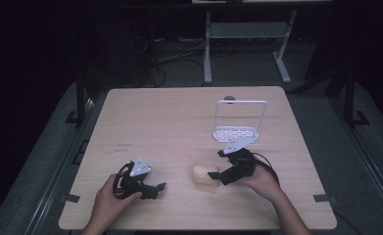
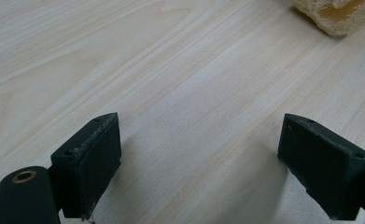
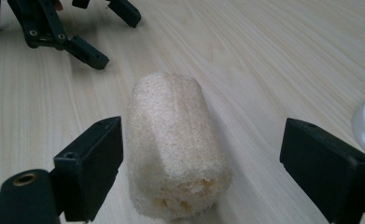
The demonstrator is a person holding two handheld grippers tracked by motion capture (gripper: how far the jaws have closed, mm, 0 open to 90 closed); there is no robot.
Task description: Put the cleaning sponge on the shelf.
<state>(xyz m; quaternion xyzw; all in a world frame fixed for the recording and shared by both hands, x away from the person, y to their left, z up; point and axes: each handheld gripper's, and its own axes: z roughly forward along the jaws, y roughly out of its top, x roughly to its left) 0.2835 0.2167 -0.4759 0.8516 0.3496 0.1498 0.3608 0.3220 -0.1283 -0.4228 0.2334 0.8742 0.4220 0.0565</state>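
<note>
Here we have the right gripper (image 3: pixel 203 168) with jaws spread wide around the loofah (image 3: pixel 175 149) at lower centre of the bench (image 1: pixel 179 122), so we should centre, then close gently, while the left gripper (image 1: pixel 152 188) waits open and empty.

Pale wooden table (image 1: pixel 169 117): loofah sponge (image 1: pixel 204 173), white rack (image 1: pixel 237 131).

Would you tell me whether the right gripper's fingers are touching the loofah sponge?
Cannot tell. In the right gripper view one finger sits hard against the loofah sponge with no clear gap; the other stands well apart.
</note>
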